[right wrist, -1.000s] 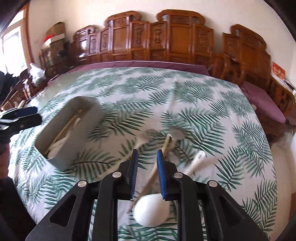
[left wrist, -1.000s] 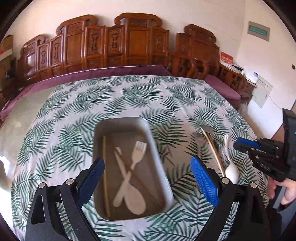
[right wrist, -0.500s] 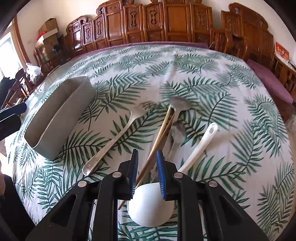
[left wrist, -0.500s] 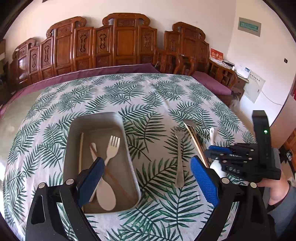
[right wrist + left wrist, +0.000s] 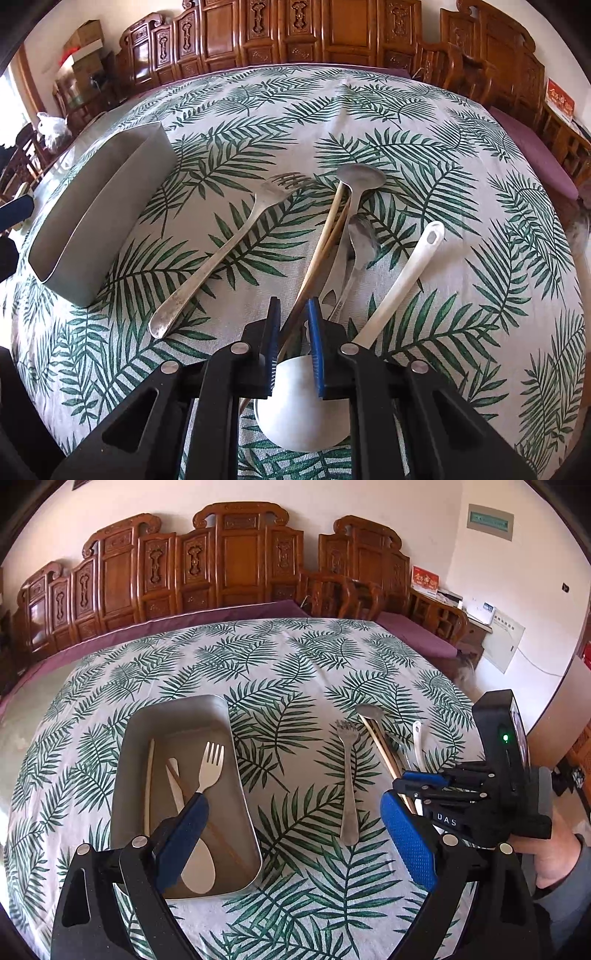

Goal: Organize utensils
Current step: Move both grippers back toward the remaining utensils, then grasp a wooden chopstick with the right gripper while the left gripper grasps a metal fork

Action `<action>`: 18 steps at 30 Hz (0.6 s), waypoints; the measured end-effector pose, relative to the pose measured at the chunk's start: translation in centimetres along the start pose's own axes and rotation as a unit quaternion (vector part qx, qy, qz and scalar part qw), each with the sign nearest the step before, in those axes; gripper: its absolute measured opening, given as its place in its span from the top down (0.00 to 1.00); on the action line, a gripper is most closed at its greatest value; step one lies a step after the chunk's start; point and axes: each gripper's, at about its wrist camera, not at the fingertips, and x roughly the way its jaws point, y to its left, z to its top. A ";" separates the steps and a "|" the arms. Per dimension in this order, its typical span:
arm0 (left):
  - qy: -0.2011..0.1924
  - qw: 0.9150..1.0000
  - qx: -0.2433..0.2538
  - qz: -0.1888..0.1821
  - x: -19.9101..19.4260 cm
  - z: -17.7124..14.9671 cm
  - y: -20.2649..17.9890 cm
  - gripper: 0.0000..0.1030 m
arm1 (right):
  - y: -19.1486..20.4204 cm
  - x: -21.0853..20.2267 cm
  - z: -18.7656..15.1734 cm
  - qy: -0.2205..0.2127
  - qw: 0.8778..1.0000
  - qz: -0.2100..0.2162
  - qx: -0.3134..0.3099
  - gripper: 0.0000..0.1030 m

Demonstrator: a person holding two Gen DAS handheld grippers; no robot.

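Chopsticks point(image 5: 325, 236) on counter point(image 5: 461, 129), near ends between narrow right fingers point(image 5: 272, 332), grip unclear. Left fingers point(image 5: 184, 834) wide open over gray tray point(image 5: 177, 709) holding wooden fork point(image 5: 210, 764).

On the table point(image 5: 295, 657), the tray point(image 5: 236, 849) lies left, holding a fork point(image 5: 211, 764), a spoon point(image 5: 197, 864) and chopsticks point(image 5: 149, 786). Right of it lies a metal fork point(image 5: 349, 775); farther right, chopsticks point(image 5: 325, 236) rest across two metal spoons point(image 5: 360, 181), with a ladle point(image 5: 399, 280) rightmost.

- I count one grey tray point(image 5: 177, 716)
- two forks: wooden fork point(image 5: 211, 764), metal fork point(image 5: 349, 775)
- two metal spoons: big spoon point(image 5: 360, 181), small spoon point(image 5: 360, 236)
- one white ladle point(image 5: 402, 273)
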 end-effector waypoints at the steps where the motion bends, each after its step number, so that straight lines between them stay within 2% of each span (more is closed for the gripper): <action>1: 0.001 1.000 0.001 0.001 0.1 0.0 -0.1 0.12 | 0.0 0.0 0.0 0.000 1.000 -0.001 0.001 0.86; 8: 0.003 1.000 0.012 0.005 0.5 -0.3 -1.0 0.12 | -1.1 -0.8 -0.4 0.001 1.000 0.006 0.021 0.92; 18: 0.018 0.999 0.032 0.004 2.0 -0.9 -2.7 0.12 | -2.3 -4.5 -0.7 -0.036 0.998 0.041 0.033 0.94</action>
